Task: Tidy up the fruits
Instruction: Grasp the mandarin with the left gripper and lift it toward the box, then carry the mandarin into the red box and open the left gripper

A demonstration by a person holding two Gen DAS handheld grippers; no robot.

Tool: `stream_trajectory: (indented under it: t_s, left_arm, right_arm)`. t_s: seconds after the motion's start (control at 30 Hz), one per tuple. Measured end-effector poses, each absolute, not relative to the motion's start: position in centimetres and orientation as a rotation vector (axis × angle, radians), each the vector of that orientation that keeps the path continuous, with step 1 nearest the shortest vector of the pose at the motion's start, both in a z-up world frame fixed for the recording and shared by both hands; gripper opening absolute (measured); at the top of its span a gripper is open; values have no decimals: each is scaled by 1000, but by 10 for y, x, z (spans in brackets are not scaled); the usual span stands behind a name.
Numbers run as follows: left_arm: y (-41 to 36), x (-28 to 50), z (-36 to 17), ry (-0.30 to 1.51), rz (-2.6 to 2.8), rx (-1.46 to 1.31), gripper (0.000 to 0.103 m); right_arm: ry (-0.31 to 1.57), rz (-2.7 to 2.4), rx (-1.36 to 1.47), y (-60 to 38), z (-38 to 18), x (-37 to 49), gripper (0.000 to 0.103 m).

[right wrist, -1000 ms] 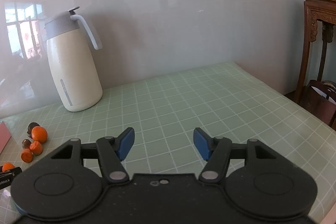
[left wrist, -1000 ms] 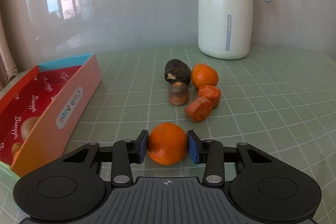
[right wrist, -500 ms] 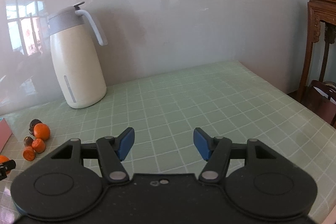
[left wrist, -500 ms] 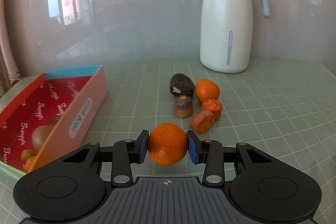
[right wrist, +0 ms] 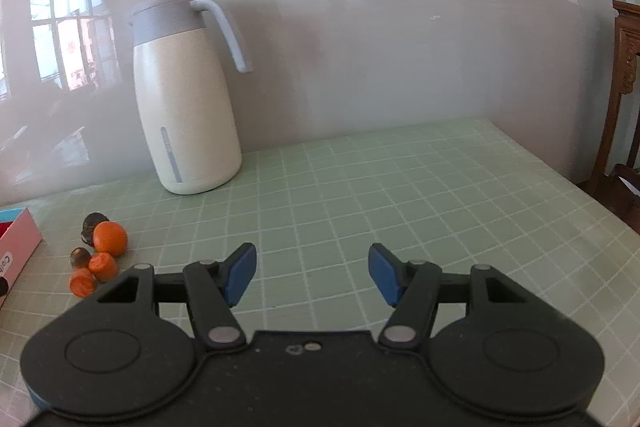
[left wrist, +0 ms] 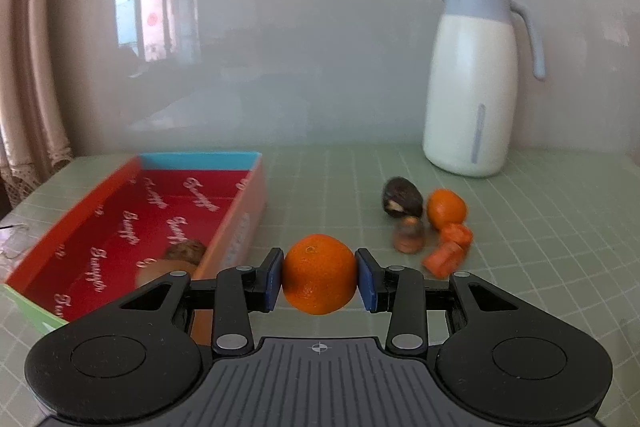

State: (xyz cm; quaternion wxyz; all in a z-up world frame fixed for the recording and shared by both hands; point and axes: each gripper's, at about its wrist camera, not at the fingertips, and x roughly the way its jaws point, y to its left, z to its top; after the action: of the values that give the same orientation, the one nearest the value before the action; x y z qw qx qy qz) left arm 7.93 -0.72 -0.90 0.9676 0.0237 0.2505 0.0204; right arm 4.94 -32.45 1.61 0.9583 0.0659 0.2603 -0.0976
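Observation:
My left gripper (left wrist: 319,279) is shut on an orange mandarin (left wrist: 319,279) and holds it above the table, just right of the red box (left wrist: 132,227). The box has a blue far wall and holds brown fruits (left wrist: 176,259). On the table to the right lie a dark fruit (left wrist: 402,202), another mandarin (left wrist: 446,209), a small brown fruit (left wrist: 409,235) and two orange pieces (left wrist: 450,251). The same pile (right wrist: 100,251) shows at the left in the right wrist view. My right gripper (right wrist: 312,273) is open and empty over the table.
A white jug with a grey lid (left wrist: 472,87) stands at the back by the glossy wall; it also shows in the right wrist view (right wrist: 186,99). A green checked cloth (right wrist: 400,195) covers the table. A wooden chair (right wrist: 624,107) stands past the right edge.
My left gripper has lifted and swung left with the mandarin, so the box now lies more in front and the pile has shifted right. My right gripper has turned slightly left.

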Motion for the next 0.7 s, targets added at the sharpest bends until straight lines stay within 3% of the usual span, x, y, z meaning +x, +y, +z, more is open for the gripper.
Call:
stream_trajectory:
  t_s: [0.7]
  left_arm:
    - [86, 83, -13, 512, 246, -26, 39]
  right_arm:
    - [547, -135, 98, -277, 13, 62, 61]
